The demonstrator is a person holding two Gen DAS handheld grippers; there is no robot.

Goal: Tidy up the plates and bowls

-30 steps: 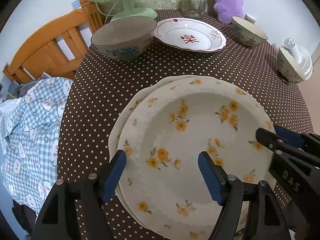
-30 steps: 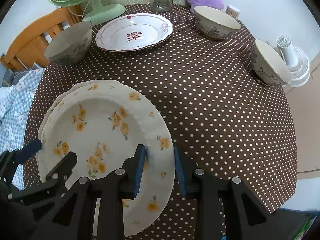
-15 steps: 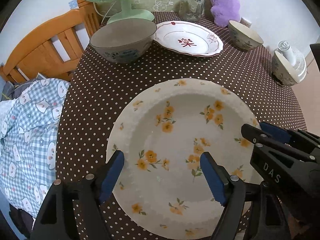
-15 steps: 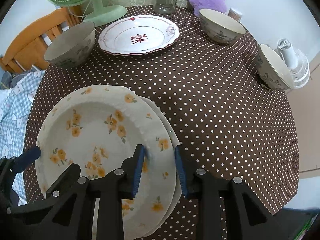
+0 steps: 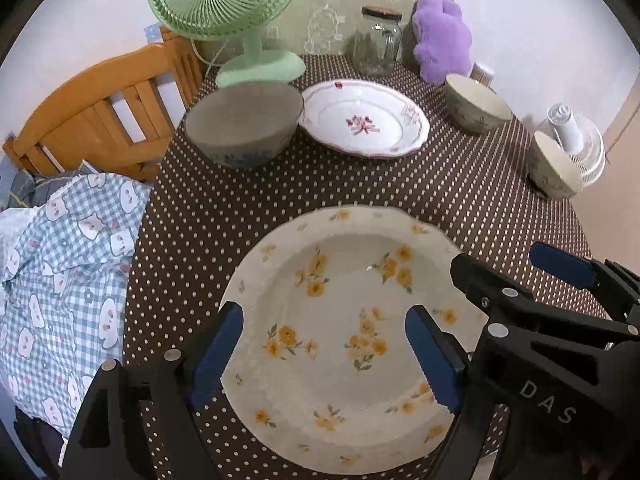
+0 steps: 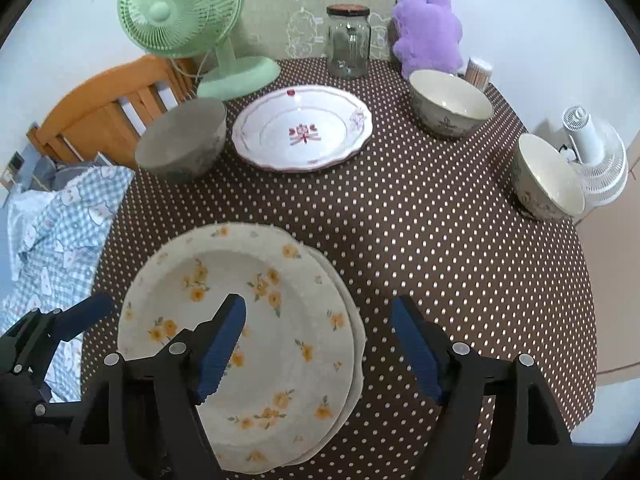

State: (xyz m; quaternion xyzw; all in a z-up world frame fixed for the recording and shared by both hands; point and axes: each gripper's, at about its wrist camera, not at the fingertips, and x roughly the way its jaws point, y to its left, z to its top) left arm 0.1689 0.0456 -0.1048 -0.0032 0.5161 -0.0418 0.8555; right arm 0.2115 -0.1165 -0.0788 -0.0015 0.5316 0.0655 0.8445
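Two yellow-flower plates (image 6: 256,344) sit stacked at lower left, top one nested for tidiness. Right gripper (image 6: 320,346) jaws just opened, nothing between; left gripper (image 5: 324,354) spread, empty.

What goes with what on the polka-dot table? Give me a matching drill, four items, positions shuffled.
1. Yellow-flowered plate stack
2. Grey ceramic bowl
3. Clear glass jar
4. Red-trimmed white plate

a. far edge, beside the purple plush toy
b. mid-table, right of the grey bowl
c. near edge, under the grippers
d. left side, before the green fan

Pairs: 1-c, 2-d, 3-a, 4-b
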